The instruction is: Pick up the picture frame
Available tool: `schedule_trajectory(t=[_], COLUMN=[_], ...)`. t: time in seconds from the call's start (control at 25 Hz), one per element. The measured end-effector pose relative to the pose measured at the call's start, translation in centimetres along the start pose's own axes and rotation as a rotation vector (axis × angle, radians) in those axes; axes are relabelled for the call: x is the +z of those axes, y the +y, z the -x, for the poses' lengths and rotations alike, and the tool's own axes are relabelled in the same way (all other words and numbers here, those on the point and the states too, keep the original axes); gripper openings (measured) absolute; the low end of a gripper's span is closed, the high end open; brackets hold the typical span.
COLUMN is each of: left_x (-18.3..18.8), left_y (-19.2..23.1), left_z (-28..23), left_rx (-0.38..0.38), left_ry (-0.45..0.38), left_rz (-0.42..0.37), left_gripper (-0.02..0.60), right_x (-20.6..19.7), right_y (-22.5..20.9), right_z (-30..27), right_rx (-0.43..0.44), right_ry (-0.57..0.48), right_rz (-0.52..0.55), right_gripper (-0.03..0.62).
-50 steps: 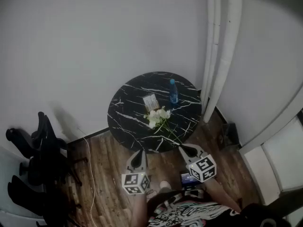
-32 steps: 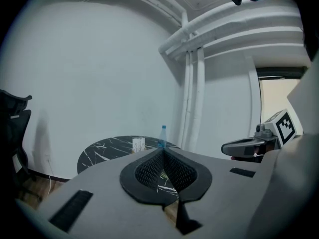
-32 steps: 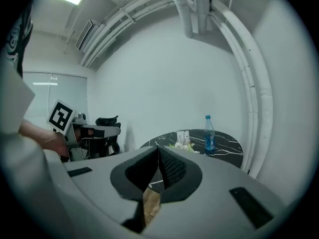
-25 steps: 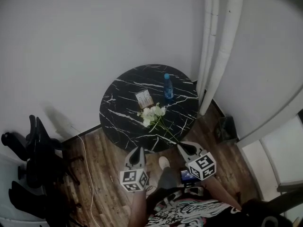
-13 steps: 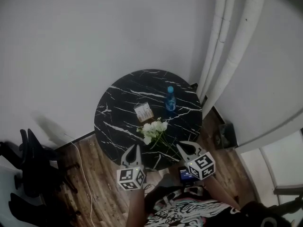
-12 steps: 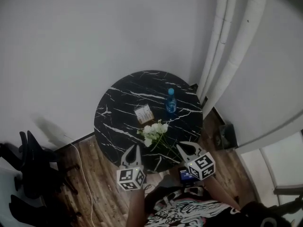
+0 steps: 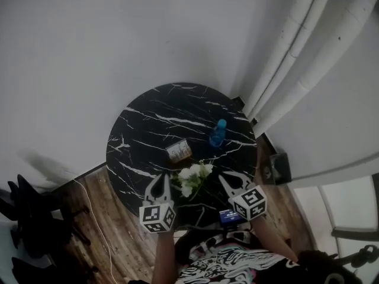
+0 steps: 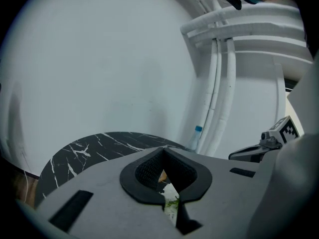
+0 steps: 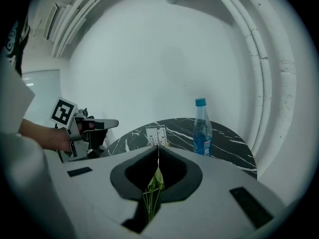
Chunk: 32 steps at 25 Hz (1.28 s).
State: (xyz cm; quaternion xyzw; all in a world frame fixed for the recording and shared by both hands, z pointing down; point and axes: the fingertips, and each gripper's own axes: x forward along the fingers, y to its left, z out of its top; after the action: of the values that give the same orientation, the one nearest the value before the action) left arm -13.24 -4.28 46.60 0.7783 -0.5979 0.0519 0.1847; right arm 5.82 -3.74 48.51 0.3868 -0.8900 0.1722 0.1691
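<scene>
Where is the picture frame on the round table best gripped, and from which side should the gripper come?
Probably its top edge, pinched front to back, coming from above. The picture frame stands nearly upright and is thin. The flowers lie on its near side and the bottle stands to its right, so a low approach looks crowded.

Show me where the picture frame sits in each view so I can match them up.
Head view: picture frame near the middle of the round table, left of the blue bottle.
Left gripper view: not plainly visible; the left hand-held gripper covers that spot.
Right gripper view: picture frame at centre, left of the blue bottle.
Shared landmark: the blue bottle, right of centre in the left gripper view.
</scene>
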Motion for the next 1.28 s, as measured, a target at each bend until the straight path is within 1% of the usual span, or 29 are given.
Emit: schedule_trajectory(t=[0.12, 0.28, 0.36, 0.48, 0.64, 0.84, 1.0, 1.28], left_x=[-0.7, -1.7, -2.1, -2.4, -2.5, -1.9, -1.7, -2.9], left_y=[1.2, 2.3, 2.7, 3.0, 3.0, 2.8, 2.8, 3.8], left_z=[-1.2, -2.4, -2.7, -3.0, -3.4, -3.2, -3.5, -4.2], left_rx=[-0.017, -0.041, -0.047, -0.057, -0.068, -0.067, -0.060, -0.038], left_ry=[0.022, 0.046, 0.056, 0.064, 0.064, 0.046, 0.034, 0.065], left_rz=[0.009, 0.002, 0.006, 0.011, 0.005, 0.010, 0.003, -0.002], left_gripper=[0.014, 0.014, 0.014, 0.014, 0.014, 0.014, 0.014, 0.014], right_x=[0.1, -0.5, -0.9, -1.4, -1.4, -0.9, -0.2, -0.5], right_y=[0.2, 0.9, 1.4, 1.7, 1.4, 1.8, 1.2, 0.0], right_z=[-1.5, -2.5, -2.6, -2.4, -2.3, -2.0, -2.4, -4.6], right_rx=[0.005, 0.045, 0.063, 0.056, 0.036, 0.060, 0.065, 0.088], right_ry=[0.018, 0.019, 0.033, 0.055, 0.052, 0.041, 0.025, 0.065], right_rz=[-0.006, -0.074, -0.088, -0.069, -0.073, -0.056, -0.045, -0.016], right_gripper=[0.018, 0.018, 0.018, 0.018, 0.018, 0.018, 0.018, 0.018])
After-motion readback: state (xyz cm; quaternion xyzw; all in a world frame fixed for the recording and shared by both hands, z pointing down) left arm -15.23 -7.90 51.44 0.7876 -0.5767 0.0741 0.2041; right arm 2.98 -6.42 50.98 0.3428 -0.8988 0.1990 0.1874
